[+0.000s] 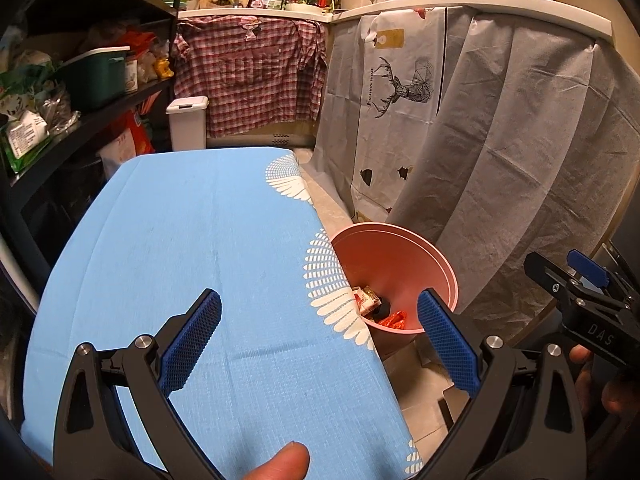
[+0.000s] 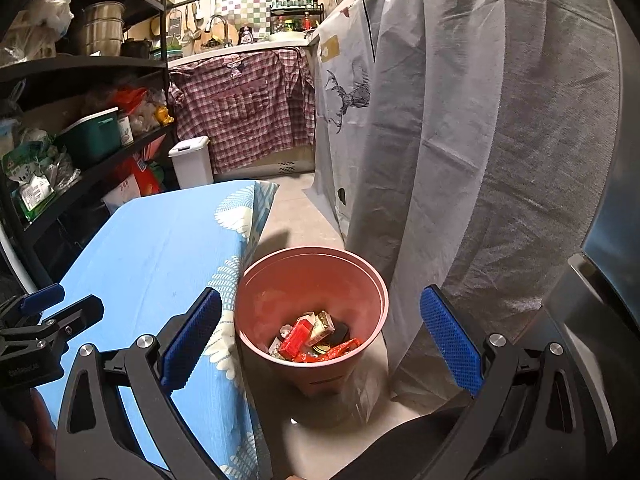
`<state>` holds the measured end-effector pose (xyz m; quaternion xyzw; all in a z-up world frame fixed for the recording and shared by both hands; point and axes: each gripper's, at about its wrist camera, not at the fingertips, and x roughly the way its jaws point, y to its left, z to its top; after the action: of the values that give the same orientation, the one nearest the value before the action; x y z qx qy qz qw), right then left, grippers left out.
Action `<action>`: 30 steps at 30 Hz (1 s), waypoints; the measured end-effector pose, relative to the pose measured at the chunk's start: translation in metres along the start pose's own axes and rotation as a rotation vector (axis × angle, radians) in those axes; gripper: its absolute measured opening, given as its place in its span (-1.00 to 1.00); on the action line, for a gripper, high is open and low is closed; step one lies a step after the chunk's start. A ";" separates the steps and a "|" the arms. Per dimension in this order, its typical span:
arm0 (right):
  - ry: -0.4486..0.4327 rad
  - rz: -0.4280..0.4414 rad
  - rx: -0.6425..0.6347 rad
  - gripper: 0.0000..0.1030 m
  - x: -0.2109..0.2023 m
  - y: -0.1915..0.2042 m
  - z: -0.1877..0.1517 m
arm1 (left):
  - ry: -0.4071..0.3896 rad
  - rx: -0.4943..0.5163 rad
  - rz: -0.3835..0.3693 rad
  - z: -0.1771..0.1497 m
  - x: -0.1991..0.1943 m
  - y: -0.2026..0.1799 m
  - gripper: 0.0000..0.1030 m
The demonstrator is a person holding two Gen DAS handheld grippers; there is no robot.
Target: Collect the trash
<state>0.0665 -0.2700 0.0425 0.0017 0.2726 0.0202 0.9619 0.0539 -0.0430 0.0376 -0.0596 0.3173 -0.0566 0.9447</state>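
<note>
Trash collection looks nearly finished: the blue-clothed bench [image 1: 180,240] shows bare cloth under the left gripper [image 1: 320,340], fingers apart and empty. Right of it, the pink bin [image 2: 256,280] on the floor holds red wrappers [image 2: 316,338]; the right gripper [image 2: 320,344] hovers above, fingers apart. Next calls for checking for leftovers.

Two wrist cameras, both looking forward and down along your tongs.

Your left view sits over the blue worktop [image 1: 192,248], facing the far kitchen wall. Your right view hangs just beside it, close above the pink bin [image 2: 312,312]. Both share worktop, bin, grey curtain [image 1: 500,152].
</note>
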 end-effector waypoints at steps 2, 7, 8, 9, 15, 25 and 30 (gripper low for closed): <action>0.002 0.002 0.001 0.90 0.000 0.000 0.000 | -0.001 -0.001 0.000 0.000 0.000 0.000 0.85; 0.000 0.001 -0.003 0.90 0.000 0.000 0.000 | 0.000 0.000 0.001 0.000 0.000 0.000 0.85; 0.000 0.002 -0.004 0.90 0.000 0.000 0.000 | -0.001 0.001 0.002 0.000 0.000 0.000 0.85; -0.001 0.002 -0.005 0.90 0.000 0.000 0.000 | -0.001 0.000 0.002 0.000 0.000 0.000 0.85; 0.000 0.002 -0.005 0.90 0.001 0.001 0.001 | 0.001 -0.001 0.001 -0.001 0.000 0.000 0.85; -0.002 0.004 -0.008 0.90 0.000 0.001 0.001 | 0.003 -0.002 0.002 -0.002 -0.001 0.000 0.85; -0.002 0.005 -0.008 0.90 0.000 0.001 0.001 | 0.002 -0.003 0.002 -0.002 -0.001 0.000 0.85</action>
<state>0.0669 -0.2690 0.0430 -0.0017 0.2716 0.0235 0.9621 0.0523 -0.0432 0.0366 -0.0604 0.3185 -0.0552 0.9444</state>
